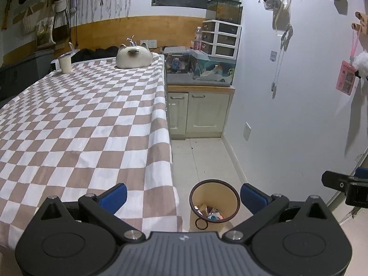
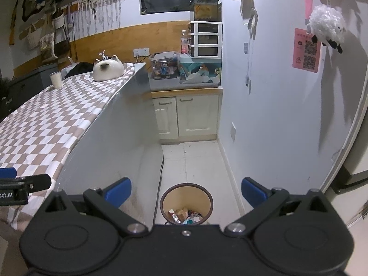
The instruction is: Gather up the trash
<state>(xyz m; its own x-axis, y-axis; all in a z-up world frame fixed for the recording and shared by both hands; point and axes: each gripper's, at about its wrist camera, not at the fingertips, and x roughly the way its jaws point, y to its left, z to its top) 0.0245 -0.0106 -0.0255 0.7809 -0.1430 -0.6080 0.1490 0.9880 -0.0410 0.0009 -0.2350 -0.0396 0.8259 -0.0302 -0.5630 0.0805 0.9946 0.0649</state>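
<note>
The left tool (image 1: 183, 197) is seen nearest, its blue fingers spread wide and nothing held between them; the right tool (image 2: 186, 192) is released and empty in the same way. Below both, on the floor beside the bench (image 1: 76, 124), the bin (image 1: 214, 202) is found, with wrappers and scraps (image 2: 185, 215) already lying inside. On the checked cloth no trash is seen, only a cat-shaped ornament (image 1: 133, 57) and a cup (image 1: 65, 63). The collecting is judged to be nearly or fully finished.
</note>
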